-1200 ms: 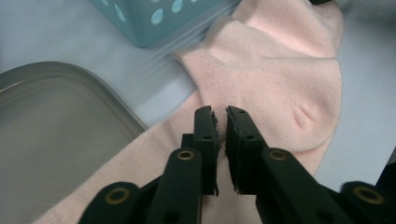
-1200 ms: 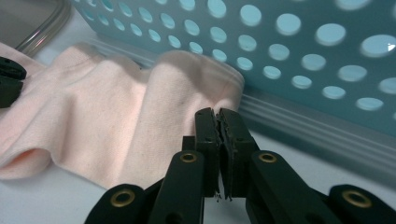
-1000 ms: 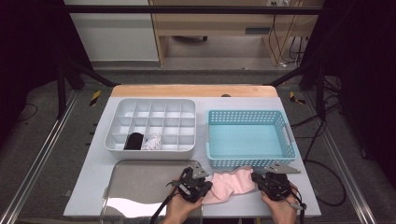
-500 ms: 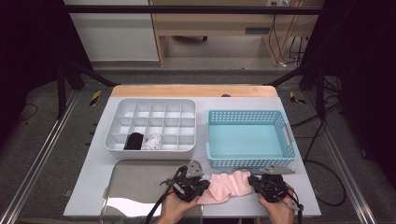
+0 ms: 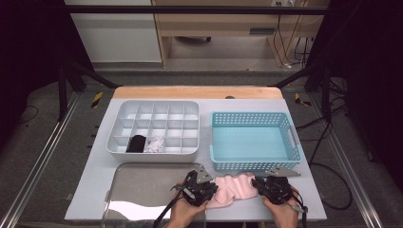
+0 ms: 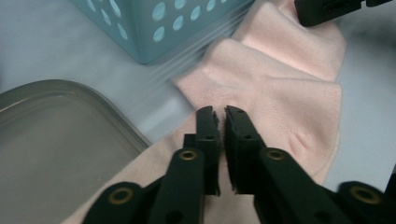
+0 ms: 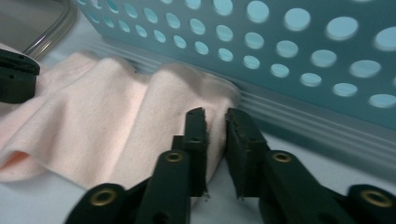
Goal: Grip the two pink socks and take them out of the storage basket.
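Observation:
A pale pink cloth (image 5: 235, 187) lies bunched in folds on the table's front edge, just before the blue basket. My left gripper (image 5: 209, 190) holds its left end. In the left gripper view the jaws (image 6: 221, 112) pinch the fabric (image 6: 280, 88) with a hairline gap, and they have just been closing. My right gripper (image 5: 259, 185) holds the right end. In the right gripper view its jaws (image 7: 215, 114) clamp a fold of the cloth (image 7: 107, 107) and have eased open a trifle. Each gripper view shows the opposite gripper at its edge.
A perforated blue basket (image 5: 285, 161) stands right behind the cloth. A metal tray (image 5: 142, 190) lies at the front left, next to my left hand. Behind it a white compartment box (image 5: 157, 109) holds a black item (image 5: 137, 142) and a white item (image 5: 154, 144).
Both hands stay almost where they were. The pink cloth remains bunched between the two grippers.

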`<state>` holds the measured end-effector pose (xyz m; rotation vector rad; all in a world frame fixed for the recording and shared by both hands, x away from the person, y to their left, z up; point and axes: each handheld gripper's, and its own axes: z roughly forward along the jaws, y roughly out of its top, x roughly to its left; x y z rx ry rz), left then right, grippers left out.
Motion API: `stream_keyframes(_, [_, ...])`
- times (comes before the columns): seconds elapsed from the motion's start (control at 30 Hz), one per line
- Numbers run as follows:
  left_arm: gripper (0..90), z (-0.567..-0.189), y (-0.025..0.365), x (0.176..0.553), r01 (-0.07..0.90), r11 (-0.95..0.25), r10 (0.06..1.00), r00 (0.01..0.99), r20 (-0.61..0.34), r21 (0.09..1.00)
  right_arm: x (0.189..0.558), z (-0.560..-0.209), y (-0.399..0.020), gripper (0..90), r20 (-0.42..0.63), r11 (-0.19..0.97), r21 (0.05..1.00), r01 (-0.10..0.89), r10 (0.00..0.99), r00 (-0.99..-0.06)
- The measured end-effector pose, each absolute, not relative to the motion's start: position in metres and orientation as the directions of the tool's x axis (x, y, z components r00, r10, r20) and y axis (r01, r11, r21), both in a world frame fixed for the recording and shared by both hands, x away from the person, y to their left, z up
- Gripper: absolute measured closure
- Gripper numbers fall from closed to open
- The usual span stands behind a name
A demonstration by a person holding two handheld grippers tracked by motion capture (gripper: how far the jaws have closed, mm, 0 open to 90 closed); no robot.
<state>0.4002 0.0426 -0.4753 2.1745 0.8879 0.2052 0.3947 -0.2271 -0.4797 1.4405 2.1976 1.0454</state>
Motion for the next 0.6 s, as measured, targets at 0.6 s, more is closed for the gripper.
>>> stream_keyframes(0.6, [86.3, -0.432, 0.116, 0.383, 0.513, -0.396, 0.611, 0.766, -0.198, 0.762, 0.37, -0.428, -0.2, 86.2, 0.143, 0.214, 0.811, 0.544, 0.83, -0.539])
